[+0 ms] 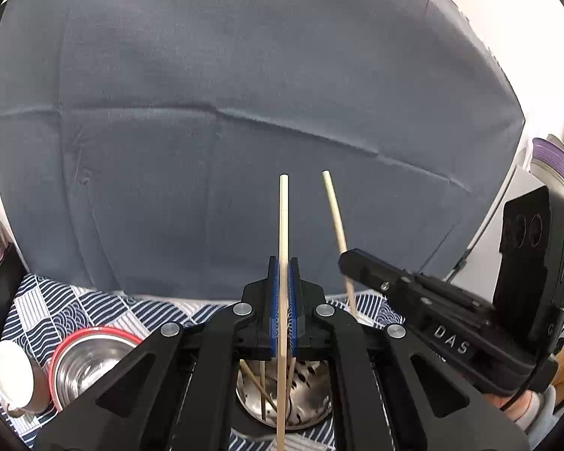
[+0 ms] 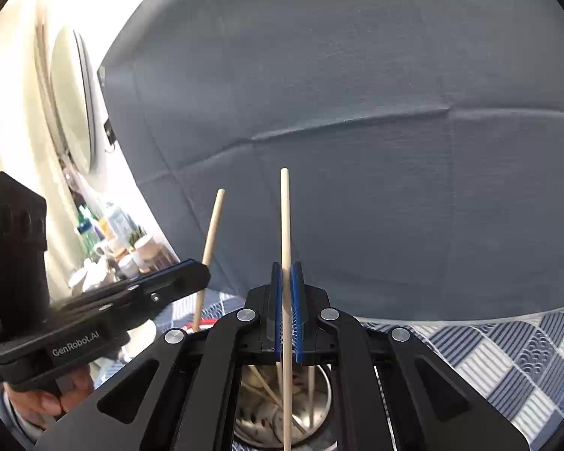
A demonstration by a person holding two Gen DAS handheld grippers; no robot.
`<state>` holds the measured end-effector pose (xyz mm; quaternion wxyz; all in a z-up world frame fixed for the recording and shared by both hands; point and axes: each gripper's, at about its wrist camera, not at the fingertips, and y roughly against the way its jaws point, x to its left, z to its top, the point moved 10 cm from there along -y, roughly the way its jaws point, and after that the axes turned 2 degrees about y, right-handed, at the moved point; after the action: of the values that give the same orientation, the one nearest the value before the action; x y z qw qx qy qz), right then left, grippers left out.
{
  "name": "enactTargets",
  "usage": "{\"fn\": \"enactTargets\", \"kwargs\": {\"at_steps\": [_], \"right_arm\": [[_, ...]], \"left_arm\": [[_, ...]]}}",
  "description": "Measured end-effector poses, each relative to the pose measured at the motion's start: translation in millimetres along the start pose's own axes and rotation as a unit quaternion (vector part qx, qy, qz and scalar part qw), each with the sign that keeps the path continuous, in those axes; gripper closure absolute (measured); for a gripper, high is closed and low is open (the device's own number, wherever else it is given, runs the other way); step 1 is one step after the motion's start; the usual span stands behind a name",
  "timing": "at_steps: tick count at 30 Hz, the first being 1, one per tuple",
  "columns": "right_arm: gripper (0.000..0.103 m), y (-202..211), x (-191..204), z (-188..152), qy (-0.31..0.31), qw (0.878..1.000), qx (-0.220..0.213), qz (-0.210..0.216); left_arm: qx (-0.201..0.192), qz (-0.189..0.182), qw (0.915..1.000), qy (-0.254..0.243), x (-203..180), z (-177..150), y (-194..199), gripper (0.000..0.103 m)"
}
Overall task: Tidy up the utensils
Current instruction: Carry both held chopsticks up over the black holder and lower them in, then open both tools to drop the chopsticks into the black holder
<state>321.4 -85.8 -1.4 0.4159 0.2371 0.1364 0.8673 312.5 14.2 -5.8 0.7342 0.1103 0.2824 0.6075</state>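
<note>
Nearest, directly beneath both tools, sits the perforated steel holder (image 1: 304, 394), round and shiny, with several pale wooden chopsticks (image 1: 259, 387) leaning inside it. The left tool (image 1: 283, 300) is clenched on one chopstick (image 1: 284, 225) between its blue ribbed pads, the stick's long axis running from 6 to 12 o'clock, lower tip already over the holder's mouth. In the right wrist view, the right tool (image 2: 286, 308) grips a second chopstick (image 2: 285, 225) the same way, also above the holder (image 2: 319, 413). Each tool lies close beside the other, the right at about 3 o'clock from the left. So the drop turns on keeping each stick upright over the opening; both hands look equally near.

At 8 o'clock in the left view stand a red-rimmed steel bowl (image 1: 90, 364) and a white cup (image 1: 11, 376) on a blue-and-white patterned cloth (image 1: 75, 300) covering the tabletop. Farther off hangs a matte grey fabric backdrop (image 1: 244, 94), creased.
</note>
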Motion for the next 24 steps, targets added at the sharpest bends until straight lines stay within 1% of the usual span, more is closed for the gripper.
{"fn": "enactTargets", "kwargs": {"at_steps": [2,3,6,7,11,14,18,24], "right_arm": [[0.098,-4.0,0.6,1.1,-0.006,1.0,-0.011,0.008],[0.098,-6.1,1.2,1.7,-0.01,1.0,-0.013,0.013],[0.098,-12.2,0.3,2.0,-0.013,1.0,-0.025,0.014],[0.098,-14.3,-1.3,1.1,-0.015,0.999,-0.031,0.009],[0.098,-20.7,-9.9,-9.0,-0.031,0.998,-0.054,-0.008],[0.098,-27.0,-13.7,-22.8,-0.036,0.998,-0.048,-0.011],[0.098,-32.4,-14.7,-39.4,-0.037,0.999,-0.036,-0.015],[0.098,-31.9,-6.3,-57.1,-0.019,0.999,-0.021,-0.02]], "left_arm": [[-0.005,0.001,1.0,0.001,0.3,2.1,-3.9,0.098],[-0.009,-0.004,0.9999,0.004,-0.2,3.5,-7.1,0.098],[-0.026,-0.007,0.9996,0.007,0.2,5.7,-11.3,0.098],[-0.029,-0.009,0.9995,0.006,-0.4,5.0,-13.3,0.098],[-0.039,0.002,0.9992,-0.008,0.3,-2.9,-23.0,0.098],[-0.042,0.006,0.999,-0.012,2.9,-14.4,-27.3,0.098],[-0.034,0.005,0.9994,0.0,10.9,-26.2,-29.8,0.098],[-0.025,0.004,0.9997,0.006,17.6,-41.8,-26.8,0.098]]}}
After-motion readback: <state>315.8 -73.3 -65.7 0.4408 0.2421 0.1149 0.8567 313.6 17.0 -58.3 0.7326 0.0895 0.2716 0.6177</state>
